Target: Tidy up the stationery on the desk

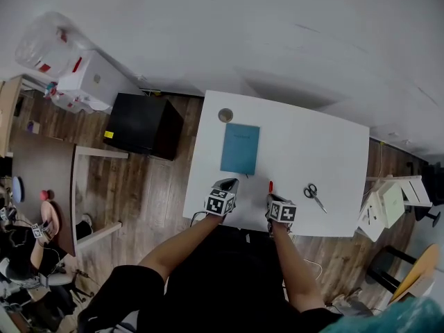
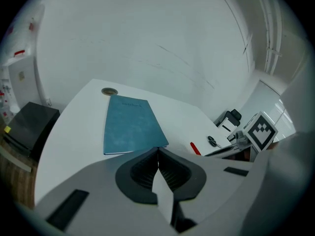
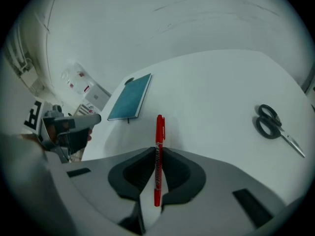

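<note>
At the near edge of a smooth white desk [image 1: 305, 151], my right gripper [image 3: 156, 154] has its ribbed black jaws closed on a slim red pen [image 3: 158, 151]. The pen juts past the jaw tips, clip end forward, above the desk top. Pale lettering runs along the barrel, but I cannot read it with certainty. My left gripper [image 2: 157, 154] hovers just beside the right one, its jaws pressed together with nothing between them.

Ahead of the left gripper a thin rectangular notebook [image 1: 240, 148] lies flat and closed. Its cover is matte teal, and the small print near the top is too fine to make out. A small round disc [image 1: 225, 115] sits just beyond the notebook's far left corner. To the right of the pen, scissors [image 1: 314, 195] with black loop handles and metal blades lie shut, well apart from the notebook. Off the desk's left side, a black box [image 1: 142, 125] stands on the wood-plank floor [image 1: 149, 186].
</note>
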